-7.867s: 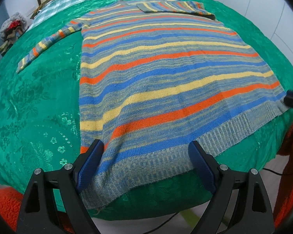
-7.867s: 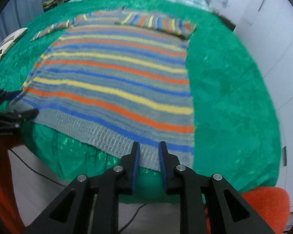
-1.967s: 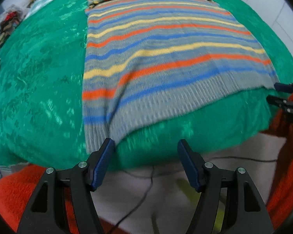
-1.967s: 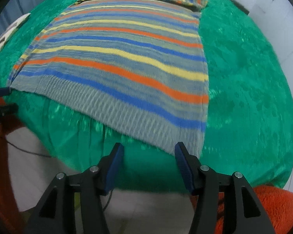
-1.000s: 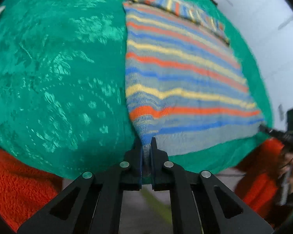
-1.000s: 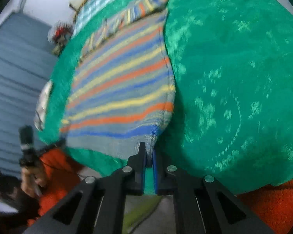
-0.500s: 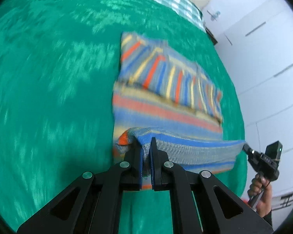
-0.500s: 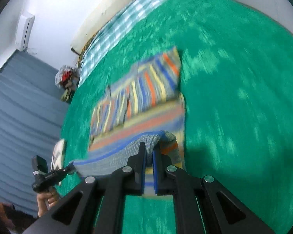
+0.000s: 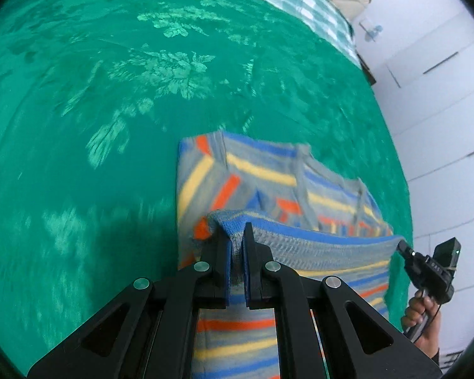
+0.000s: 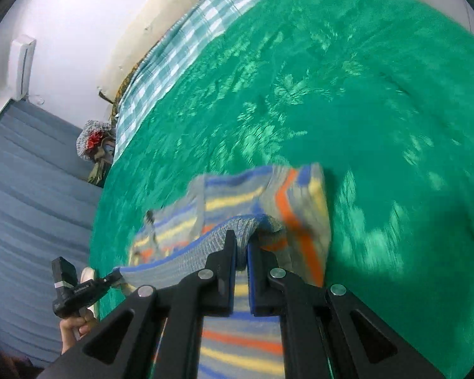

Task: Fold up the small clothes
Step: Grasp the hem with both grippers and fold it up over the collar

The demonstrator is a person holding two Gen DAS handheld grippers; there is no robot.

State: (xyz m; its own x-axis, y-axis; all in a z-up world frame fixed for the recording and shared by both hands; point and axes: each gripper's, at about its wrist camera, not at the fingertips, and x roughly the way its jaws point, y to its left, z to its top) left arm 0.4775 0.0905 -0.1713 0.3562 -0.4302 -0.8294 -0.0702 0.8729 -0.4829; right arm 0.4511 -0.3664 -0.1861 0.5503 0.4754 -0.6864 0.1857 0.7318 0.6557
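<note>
The ribbed hem of the striped sweater [image 9: 300, 246] is clamped in both narrow jaws, stretched between left gripper [image 9: 236, 252] and right gripper [image 10: 242, 252] above the bed [image 9: 110, 94].

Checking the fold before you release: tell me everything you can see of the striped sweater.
The striped sweater is a knit in grey, blue, yellow and orange bands with a ribbed grey hem. It lies on the green bedspread, sleeves folded across its top. The left gripper and right gripper each pinch a hem corner, holding the hem stretched above the sleeves.
</note>
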